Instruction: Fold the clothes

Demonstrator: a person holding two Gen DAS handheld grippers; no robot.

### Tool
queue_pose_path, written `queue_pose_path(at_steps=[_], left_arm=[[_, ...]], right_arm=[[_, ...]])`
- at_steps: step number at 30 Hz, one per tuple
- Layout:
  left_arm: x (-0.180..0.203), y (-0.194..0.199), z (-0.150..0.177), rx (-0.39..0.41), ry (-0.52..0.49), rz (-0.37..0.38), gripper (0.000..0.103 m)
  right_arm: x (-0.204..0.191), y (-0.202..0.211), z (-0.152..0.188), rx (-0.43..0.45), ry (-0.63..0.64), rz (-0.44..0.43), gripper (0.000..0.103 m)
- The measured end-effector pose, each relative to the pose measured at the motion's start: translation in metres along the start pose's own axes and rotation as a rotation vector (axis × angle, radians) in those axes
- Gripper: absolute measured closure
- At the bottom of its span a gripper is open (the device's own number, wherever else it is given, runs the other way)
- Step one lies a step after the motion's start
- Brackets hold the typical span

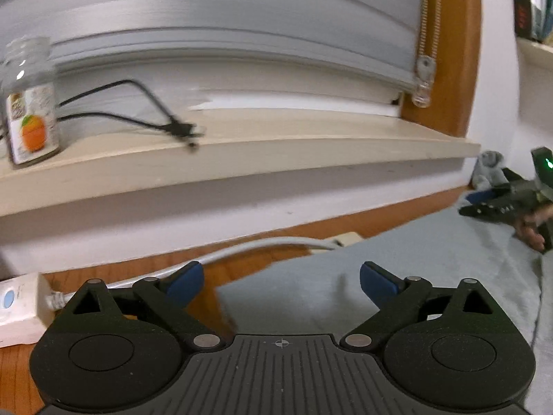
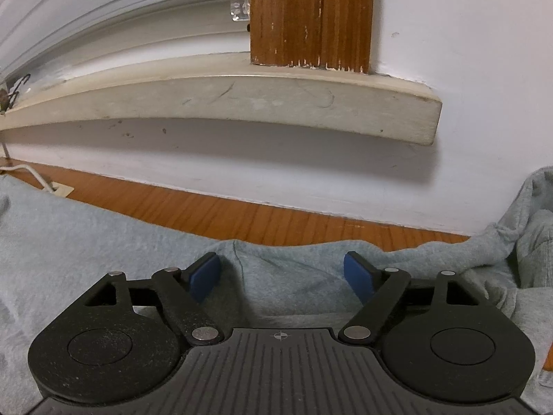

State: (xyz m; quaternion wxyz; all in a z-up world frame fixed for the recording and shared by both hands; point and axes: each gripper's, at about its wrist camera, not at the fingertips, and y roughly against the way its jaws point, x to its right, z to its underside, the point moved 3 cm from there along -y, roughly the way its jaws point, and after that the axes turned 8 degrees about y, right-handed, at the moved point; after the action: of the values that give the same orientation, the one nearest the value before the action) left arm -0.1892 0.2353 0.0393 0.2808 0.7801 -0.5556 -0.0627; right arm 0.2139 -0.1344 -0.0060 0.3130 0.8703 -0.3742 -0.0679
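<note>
On the wooden worktop [image 2: 214,212] below a window sill lies the grey garment [image 2: 86,242], spread flat, its far edge running just short of the white wall [image 2: 242,169]. In the right wrist view the cloth fills the near ground and bunches into a crumpled heap at the right edge, close against the wall. The right gripper [image 2: 281,273] hangs over the garment's far hem with its jaws apart; the blue pads [image 2: 205,276] stand either side of a small crease, and no cloth is pinched between them. In the left wrist view, which is blurred, the left gripper [image 1: 280,282] has its jaws spread wide with nothing between them; it sits at the garment's [image 1: 397,269] left corner, one pad over bare wood [image 1: 242,263] and the other over cloth. At that view's far right the right gripper [image 1: 497,204] shows with a hand [image 1: 532,228] around it, low over the cloth. Behind the garment a white cable [image 1: 242,249] runs along the worktop to a power strip [image 1: 17,307] at the left. On the sill [image 1: 276,145] stand a clear bottle [image 1: 31,103] with an orange on its label and a black cable [image 1: 138,117] beside it. Above are grey blinds [image 1: 224,17] and a wooden frame [image 2: 311,14].
</note>
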Motion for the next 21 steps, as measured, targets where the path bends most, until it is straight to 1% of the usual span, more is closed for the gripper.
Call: queue_pose_path(at_steps=[1,4,7,9,12,13,14,16,18,20,21], left_arm=[[-0.005,-0.001,-0.001,-0.008,0.015,-0.001,0.005],[-0.010,-0.006,-0.002,-0.033,0.037,0.002,0.012],[-0.011,-0.010,-0.001,-0.045,0.039,0.005,0.029],[-0.012,-0.013,0.000,-0.058,0.043,0.010,0.033],[-0.012,-0.015,0.002,-0.062,0.046,0.024,0.054],[-0.012,-0.014,0.002,-0.058,0.042,0.026,0.071],[-0.011,-0.014,0.003,-0.054,0.038,0.029,0.080],[-0.008,-0.011,0.003,-0.053,0.026,0.034,0.082],[-0.005,-0.009,0.002,-0.048,0.015,0.021,0.082],[-0.001,-0.008,0.001,-0.039,0.008,0.016,0.082],[0.001,-0.007,0.001,-0.034,0.003,0.015,0.084]], right_arm=[[0.000,0.000,-0.001,0.000,-0.001,-0.001,0.025],[-0.001,-0.002,-0.001,0.000,-0.001,-0.002,0.024],[0.000,-0.002,-0.001,0.000,-0.003,-0.005,0.023],[0.000,-0.003,-0.001,0.000,-0.003,-0.008,0.022],[-0.001,-0.004,-0.002,-0.002,0.001,-0.012,0.020],[-0.001,-0.004,-0.002,-0.001,0.001,-0.013,0.020],[-0.001,-0.004,-0.002,-0.001,0.000,-0.014,0.020],[-0.001,-0.004,-0.002,0.000,-0.002,-0.014,0.020],[0.000,-0.005,-0.002,0.001,-0.005,-0.011,0.020],[0.004,-0.003,-0.002,0.009,-0.034,-0.010,0.020],[0.008,-0.002,-0.001,0.011,-0.067,-0.013,0.020]])
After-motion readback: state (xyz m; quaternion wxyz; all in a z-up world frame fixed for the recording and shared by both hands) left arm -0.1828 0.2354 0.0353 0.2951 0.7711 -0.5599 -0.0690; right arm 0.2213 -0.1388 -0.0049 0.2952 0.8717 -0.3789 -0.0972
